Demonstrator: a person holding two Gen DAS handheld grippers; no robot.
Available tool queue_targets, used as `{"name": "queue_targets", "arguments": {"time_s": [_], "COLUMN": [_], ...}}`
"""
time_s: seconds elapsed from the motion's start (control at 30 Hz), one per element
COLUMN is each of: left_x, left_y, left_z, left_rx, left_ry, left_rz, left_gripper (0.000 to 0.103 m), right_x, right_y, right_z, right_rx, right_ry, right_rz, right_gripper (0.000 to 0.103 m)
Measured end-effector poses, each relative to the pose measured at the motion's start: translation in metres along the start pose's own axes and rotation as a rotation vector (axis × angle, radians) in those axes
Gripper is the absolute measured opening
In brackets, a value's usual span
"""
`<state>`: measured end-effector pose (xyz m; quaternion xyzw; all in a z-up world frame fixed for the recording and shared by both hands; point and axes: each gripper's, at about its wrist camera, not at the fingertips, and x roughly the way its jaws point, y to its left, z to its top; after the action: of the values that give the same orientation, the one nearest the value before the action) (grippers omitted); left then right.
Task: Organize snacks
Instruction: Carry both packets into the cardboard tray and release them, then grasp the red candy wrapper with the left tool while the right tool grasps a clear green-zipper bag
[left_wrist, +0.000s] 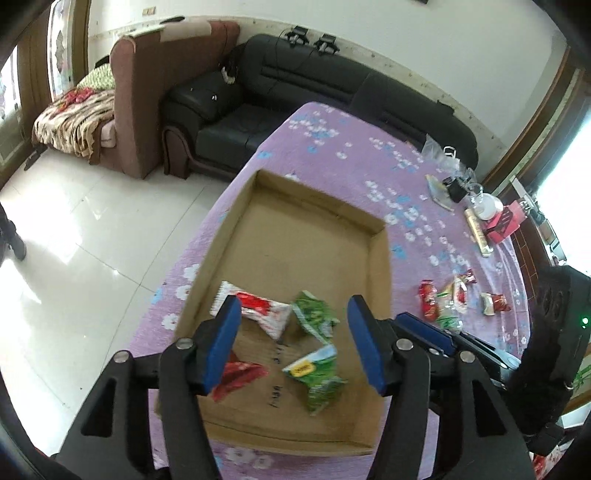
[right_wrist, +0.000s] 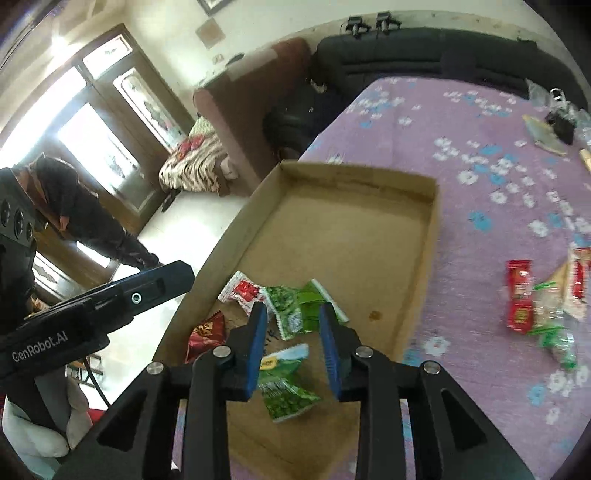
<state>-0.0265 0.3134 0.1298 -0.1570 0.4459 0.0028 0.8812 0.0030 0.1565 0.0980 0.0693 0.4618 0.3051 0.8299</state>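
Note:
A shallow cardboard box (left_wrist: 382, 258) (right_wrist: 432, 236) lies on the purple flowered tablecloth. In its near end are a white-and-red packet (left_wrist: 258, 308) (right_wrist: 240, 290), two green packets (left_wrist: 314, 314) (left_wrist: 317, 373) (right_wrist: 286, 387) and a red packet (left_wrist: 240, 376) (right_wrist: 207, 330). My left gripper (left_wrist: 293, 306) hovers over them, open wide, with nothing between its blue pads. My right gripper (right_wrist: 292, 308) hangs over the same corner, open by a narrow gap and holding nothing. More red and green snack packets (left_wrist: 454, 299) (right_wrist: 535, 306) lie loose on the cloth to the right of the box.
The table's left edge drops to a white tiled floor (left_wrist: 74, 240). A black sofa (left_wrist: 295, 81) and a brown armchair (left_wrist: 147, 92) stand beyond. At the table's far right are a plastic bag (left_wrist: 439, 151), a white bowl (left_wrist: 487, 206) and a pink box (left_wrist: 506, 221). A person (right_wrist: 74, 206) stands by the doors.

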Motion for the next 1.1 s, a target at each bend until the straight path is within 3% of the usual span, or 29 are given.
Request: {"name": "queue_targets", "arguments": {"time_s": [0.17,0.3,0.5,0.7,0.9,1.1], "left_x": [-0.002,0.002,0.043,0.068,0.084,0.1], "left_y": [-0.034,-0.063,-0.112,-0.146,-0.161,-0.151], "left_z": [-0.009,-0.02,-0.043,-0.056,-0.063,-0.054], "left_rx": [0.006,0.036,0.075,0.113,0.168,0.12], "left_ry": [0.011,0.017,0.121,0.185,0.208,0.224], "left_rz": [-0.013,-0.023,-0.084,-0.098,-0.077,-0.09], "left_gripper": [0.062,0.062,0.061,0.062,0.062,0.062], "right_x": [-0.04,-0.074,-0.114,-0.12,-0.098,-0.053], "right_y": [-0.035,-0.099,-0.195,-0.234,-0.213,-0.184], "right_z": [-0.011,-0.027,-0.056,-0.059,-0.045,-0.037], "right_rx": [0.055,0.163,0.305,0.372,0.183,-0.1], "right_ry": [-0.05,-0.06,-0.029,-0.013,0.03,0.092], "right_rz": [-0.035,-0.105,-0.221,-0.199,-0.128,-0.193], "right_gripper": [0.032,0.032,0.032,0.032,0.032,0.032]}}
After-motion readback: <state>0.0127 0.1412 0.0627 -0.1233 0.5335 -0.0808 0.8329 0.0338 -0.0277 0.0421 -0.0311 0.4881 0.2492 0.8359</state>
